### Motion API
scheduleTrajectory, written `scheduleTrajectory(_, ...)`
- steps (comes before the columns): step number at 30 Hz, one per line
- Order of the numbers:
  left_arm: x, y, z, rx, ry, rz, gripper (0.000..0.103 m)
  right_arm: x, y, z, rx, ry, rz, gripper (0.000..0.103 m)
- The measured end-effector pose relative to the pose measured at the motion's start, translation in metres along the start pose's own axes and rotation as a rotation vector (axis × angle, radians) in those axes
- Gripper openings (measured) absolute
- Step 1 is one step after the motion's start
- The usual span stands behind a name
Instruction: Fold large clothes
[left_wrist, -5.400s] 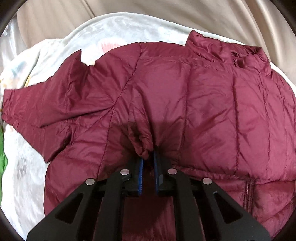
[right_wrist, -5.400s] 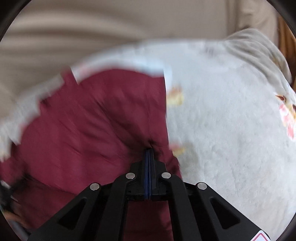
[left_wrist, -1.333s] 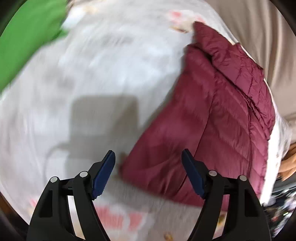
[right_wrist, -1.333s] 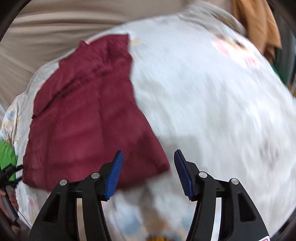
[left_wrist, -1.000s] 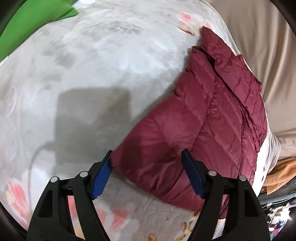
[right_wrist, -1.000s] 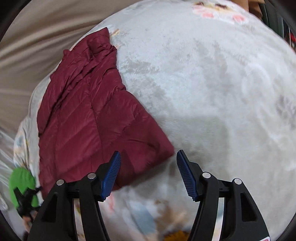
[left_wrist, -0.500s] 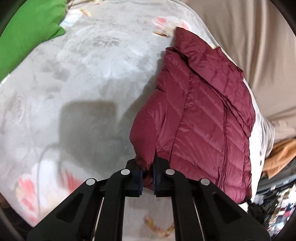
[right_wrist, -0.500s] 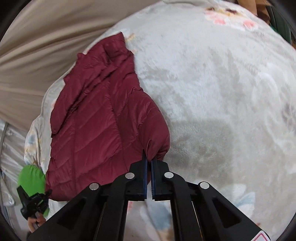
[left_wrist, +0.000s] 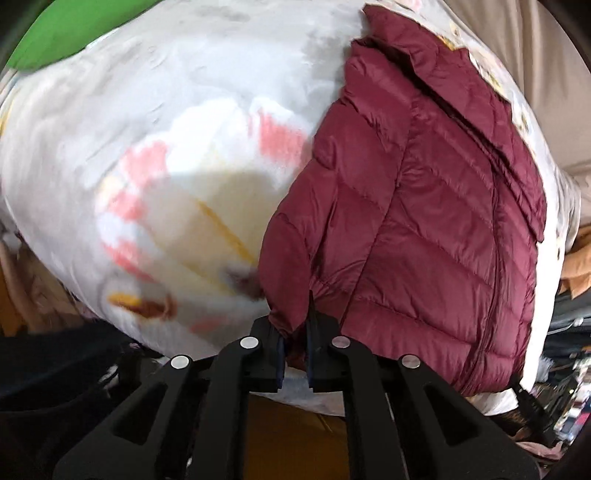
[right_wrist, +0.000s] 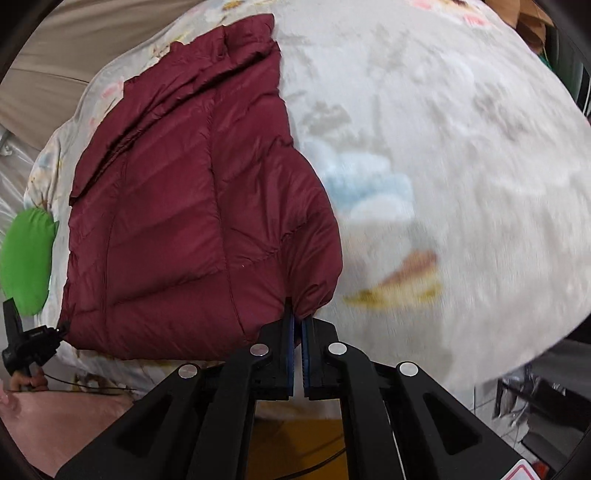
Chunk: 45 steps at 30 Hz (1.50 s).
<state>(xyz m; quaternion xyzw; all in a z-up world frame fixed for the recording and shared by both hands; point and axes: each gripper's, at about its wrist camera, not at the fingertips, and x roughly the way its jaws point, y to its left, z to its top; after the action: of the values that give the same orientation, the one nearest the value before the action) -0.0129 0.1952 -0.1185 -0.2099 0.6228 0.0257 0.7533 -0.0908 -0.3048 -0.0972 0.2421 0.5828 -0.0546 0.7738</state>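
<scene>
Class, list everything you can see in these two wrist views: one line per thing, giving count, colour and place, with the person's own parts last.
jacket: one, maroon, folded on the blanket, near corners pinched.
blanket: one, pale with floral print, under the jacket.
green cloth: one, green, beyond the jacket's far side.
left gripper: one, black, shut on a jacket corner.
right gripper: one, black, shut on the other corner.
hand: one, low at the right view's left edge.

I count one maroon quilted jacket (left_wrist: 436, 206), one pale flower-printed blanket (right_wrist: 461, 155) under it, one green cushion (right_wrist: 26, 258), and my two claws, the left gripper (left_wrist: 295, 347) and the right gripper (right_wrist: 297, 343).
</scene>
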Motion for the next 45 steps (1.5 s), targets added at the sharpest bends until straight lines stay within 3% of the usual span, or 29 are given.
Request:
scheduleTrajectory(2,-0.005,0.001,0.007,-0.029,-0.027,-0.013,0.014,-0.008,-0.004,0.011,0.034,-0.040,0.013,0.014)
scheduleTrajectory(3,-0.008,0.002,0.008,-0.042,-0.034,-0.022,0.023,-0.010,-0.007,0.013,0.045,-0.054,0.025,0.017)
scheduleTrajectory(4,-0.011,0.003,0.012,-0.062,-0.044,-0.033,0.035,-0.013,-0.009,0.016,0.061,-0.070,0.037,0.029)
scheduleTrajectory(5,-0.014,0.005,0.014,-0.076,-0.056,-0.035,0.040,-0.013,-0.011,0.017,0.073,-0.083,0.040,0.041)
scheduleTrajectory(11,-0.007,0.010,0.007,-0.088,-0.086,-0.013,0.053,0.000,-0.010,0.015,0.081,-0.071,0.014,0.049)
scheduleTrajectory(14,0.008,0.009,0.009,-0.092,-0.043,-0.045,0.049,0.010,-0.007,0.013,0.087,-0.052,0.004,0.046)
scheduleTrajectory(15,0.009,0.008,0.009,-0.091,-0.036,-0.053,0.040,0.011,-0.005,0.011,0.087,-0.053,0.004,0.044)
scheduleTrajectory(16,0.010,0.005,0.009,-0.077,-0.030,-0.066,0.028,0.011,-0.005,0.009,0.083,-0.056,0.006,0.035)
scheduleTrajectory(17,0.010,0.002,0.008,-0.056,-0.029,-0.070,0.022,0.010,-0.003,0.008,0.076,-0.063,0.004,0.020)
scheduleTrajectory(19,0.005,-0.003,0.007,-0.004,-0.033,-0.063,0.010,0.005,-0.002,0.007,0.067,-0.086,0.009,0.010)
scheduleTrajectory(26,-0.030,-0.014,-0.005,0.096,-0.067,-0.078,0.006,-0.027,0.016,-0.006,-0.042,-0.151,-0.011,0.004)
scheduleTrajectory(33,-0.052,0.000,-0.049,0.180,0.026,-0.015,0.005,-0.042,0.016,-0.049,-0.190,0.041,-0.059,0.003)
scheduleTrajectory(35,-0.062,0.006,-0.053,0.163,-0.001,-0.016,0.005,-0.053,0.021,-0.052,-0.215,0.051,-0.044,0.003)
scheduleTrajectory(38,-0.082,-0.006,-0.030,0.138,-0.112,-0.063,0.005,-0.085,0.036,-0.016,-0.182,-0.083,0.040,0.003)
scheduleTrajectory(42,-0.115,-0.053,0.034,0.204,-0.336,-0.141,0.005,-0.121,0.066,0.059,-0.138,-0.363,0.169,0.003)
scheduleTrajectory(45,-0.125,-0.074,0.082,0.184,-0.426,-0.213,0.005,-0.124,0.068,0.107,-0.050,-0.491,0.246,0.003)
